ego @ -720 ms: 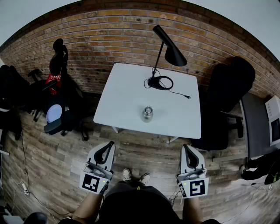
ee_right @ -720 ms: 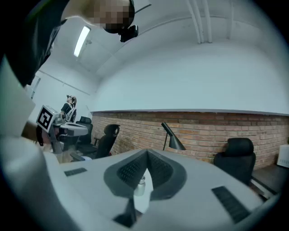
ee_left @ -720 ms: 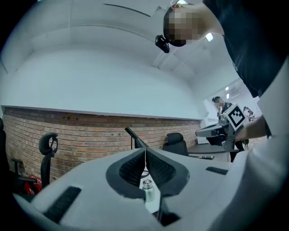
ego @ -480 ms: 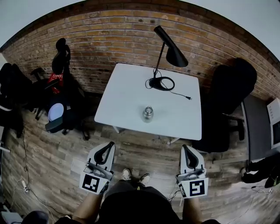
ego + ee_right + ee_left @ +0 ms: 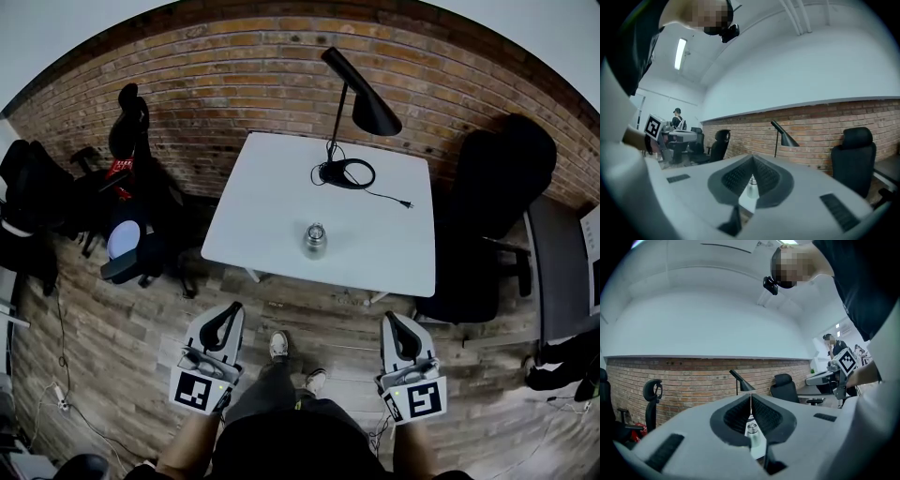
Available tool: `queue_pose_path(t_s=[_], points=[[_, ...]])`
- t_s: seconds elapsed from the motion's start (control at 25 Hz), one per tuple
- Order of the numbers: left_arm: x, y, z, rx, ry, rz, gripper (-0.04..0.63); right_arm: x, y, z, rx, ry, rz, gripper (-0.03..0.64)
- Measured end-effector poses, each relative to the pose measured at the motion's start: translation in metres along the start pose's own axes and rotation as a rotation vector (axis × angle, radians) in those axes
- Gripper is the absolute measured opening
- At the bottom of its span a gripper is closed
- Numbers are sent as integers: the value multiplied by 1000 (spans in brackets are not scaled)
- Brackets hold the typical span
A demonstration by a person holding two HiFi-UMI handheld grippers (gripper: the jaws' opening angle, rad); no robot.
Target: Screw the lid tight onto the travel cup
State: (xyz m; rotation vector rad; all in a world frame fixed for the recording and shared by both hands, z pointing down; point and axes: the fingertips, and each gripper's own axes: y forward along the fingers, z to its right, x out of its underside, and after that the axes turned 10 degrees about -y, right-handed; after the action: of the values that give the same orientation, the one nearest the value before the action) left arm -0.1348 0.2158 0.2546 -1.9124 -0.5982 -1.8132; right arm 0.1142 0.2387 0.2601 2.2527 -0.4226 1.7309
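A steel travel cup (image 5: 315, 241) with its lid on top stands upright near the front edge of the white table (image 5: 272, 202). Both grippers are held low over the wooden floor, well short of the table. My left gripper (image 5: 232, 312) is shut with nothing in it, and my right gripper (image 5: 391, 321) is shut and empty too. Through the left gripper's jaws the cup (image 5: 751, 430) shows far off, small. The right gripper view also frames the cup (image 5: 751, 188) between its closed jaws (image 5: 752, 165).
A black desk lamp (image 5: 359, 103) with a coiled cord (image 5: 345, 174) stands at the table's back. A black office chair (image 5: 487, 225) is to the right, another chair and a bag (image 5: 127, 234) to the left. A brick wall runs behind. The person's feet (image 5: 279, 345) are on the floor.
The view has shifted slightly; one foot has stepped forward. Both grippers stay shut and low, the right one a little further left.
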Motion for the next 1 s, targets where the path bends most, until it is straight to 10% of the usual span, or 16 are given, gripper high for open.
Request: queue_pose_path(t_s=[1.0], points=[[17, 146, -110, 139, -112, 3, 29, -6, 157, 23, 53, -42, -88, 14]])
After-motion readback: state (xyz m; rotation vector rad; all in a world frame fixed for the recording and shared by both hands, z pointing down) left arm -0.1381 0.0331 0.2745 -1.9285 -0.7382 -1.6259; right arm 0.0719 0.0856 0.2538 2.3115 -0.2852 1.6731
